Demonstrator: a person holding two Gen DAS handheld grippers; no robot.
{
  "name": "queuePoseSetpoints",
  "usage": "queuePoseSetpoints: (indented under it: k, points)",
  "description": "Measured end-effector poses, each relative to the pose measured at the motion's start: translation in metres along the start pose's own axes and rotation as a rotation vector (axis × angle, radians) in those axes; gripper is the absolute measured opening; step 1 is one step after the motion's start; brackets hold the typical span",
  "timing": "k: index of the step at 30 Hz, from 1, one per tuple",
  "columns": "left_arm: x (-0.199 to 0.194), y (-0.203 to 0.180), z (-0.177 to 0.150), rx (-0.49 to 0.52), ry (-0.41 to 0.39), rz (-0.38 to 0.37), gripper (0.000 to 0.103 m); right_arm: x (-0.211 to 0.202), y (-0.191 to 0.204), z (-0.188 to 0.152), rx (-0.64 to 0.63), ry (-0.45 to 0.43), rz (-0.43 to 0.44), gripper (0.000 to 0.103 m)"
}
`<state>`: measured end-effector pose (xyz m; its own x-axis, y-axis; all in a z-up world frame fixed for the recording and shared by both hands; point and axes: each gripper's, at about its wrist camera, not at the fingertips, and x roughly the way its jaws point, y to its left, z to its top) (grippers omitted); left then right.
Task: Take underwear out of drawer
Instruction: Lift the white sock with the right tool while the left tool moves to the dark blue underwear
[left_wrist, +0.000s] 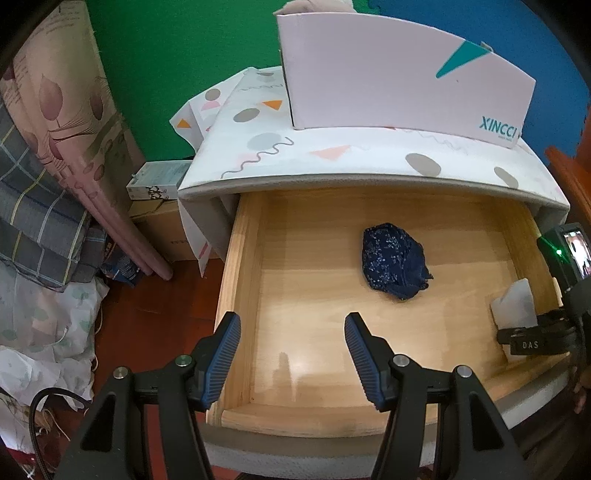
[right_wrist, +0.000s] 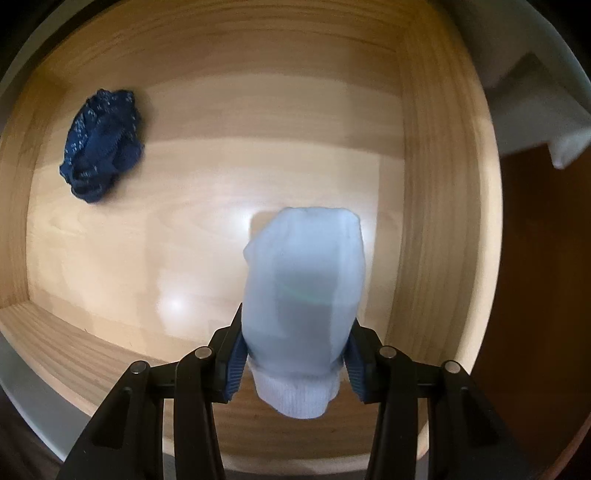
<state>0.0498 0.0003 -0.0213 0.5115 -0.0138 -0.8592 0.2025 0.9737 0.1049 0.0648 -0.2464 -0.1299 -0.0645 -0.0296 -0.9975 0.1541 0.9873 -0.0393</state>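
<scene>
The wooden drawer (left_wrist: 240, 280) stands pulled out. On its floor lies a crumpled dark blue patterned piece of underwear (left_wrist: 395, 260), seen at the left (right_wrist: 101, 144) in the right wrist view. A white rolled garment (right_wrist: 303, 288) is pinched between the blue pads of my right gripper (right_wrist: 297, 325), which points straight down into the drawer's right side. The jaws press on both its sides. In the left wrist view this garment (left_wrist: 515, 302) shows by the right wall. My left gripper (left_wrist: 291, 321) hangs open over the drawer's front left corner, with nothing between its fingers.
A white box (left_wrist: 402, 81) marked XINCCI stands on the patterned cabinet top (left_wrist: 332, 158). Left of the cabinet are cardboard boxes (left_wrist: 159, 206), a rolled pink mat (left_wrist: 74, 122) and piled bedding (left_wrist: 40, 221) on the reddish floor.
</scene>
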Motion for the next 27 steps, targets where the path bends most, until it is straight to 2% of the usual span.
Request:
queuePoseSetpoints:
  k: [7,10,12,17,21,27]
  points:
    - [0.008,-0.01,-0.002,0.063,0.048,-0.023,0.06,0.004,0.001,-0.011,0.019,0.012,-0.024,0.042]
    - [0.011,-0.015,-0.002,0.097,0.076,-0.073,0.06,0.01,0.003,-0.009,0.028,0.011,-0.034,0.042]
    - [0.01,-0.017,0.0,0.097,0.062,-0.107,0.06,0.024,0.004,-0.013,0.035,0.004,-0.037,0.042]
    - [0.012,-0.03,0.012,0.129,0.027,-0.141,0.06,-0.002,-0.001,-0.025,0.039,-0.016,-0.031,0.042]
    - [0.025,-0.048,0.022,0.197,0.046,-0.171,0.06,-0.004,-0.005,-0.027,0.042,-0.023,-0.027,0.042]
    - [0.045,-0.073,0.029,0.303,0.076,-0.169,0.06,-0.009,-0.009,-0.03,0.045,-0.03,-0.022,0.042]
